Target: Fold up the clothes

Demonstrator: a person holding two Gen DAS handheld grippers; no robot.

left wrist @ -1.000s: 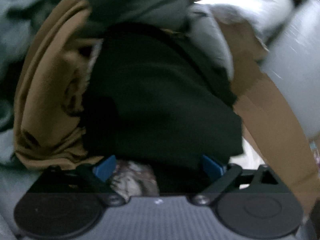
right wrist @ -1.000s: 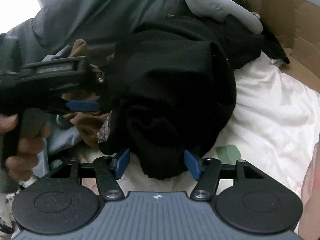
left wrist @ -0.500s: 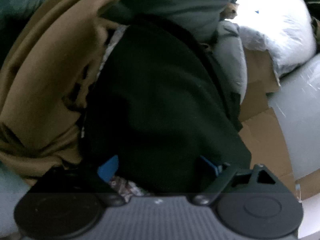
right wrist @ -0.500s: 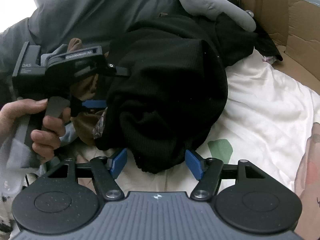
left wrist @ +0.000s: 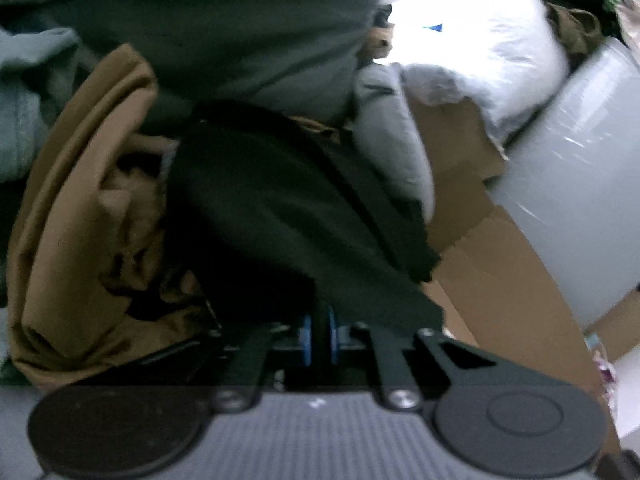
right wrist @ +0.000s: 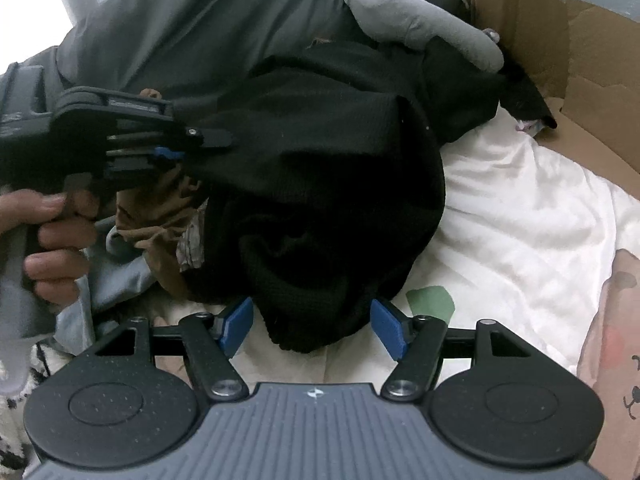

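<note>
Left wrist view: your left gripper (left wrist: 319,334) pinches the black knit garment (left wrist: 272,216); your right gripper (right wrist: 312,330) stands spread around its hem.

We see a black knit garment (right wrist: 328,184) lying bunched in a thick heap on the white bed sheet, its rounded ribbed end drooping toward us and one side edge pulled taut to the left. Beside it, a crumpled brown garment (left wrist: 80,216) lies touching its left side, and a dark grey garment (right wrist: 192,28) spreads out behind both, partly covered by the black one.
</note>
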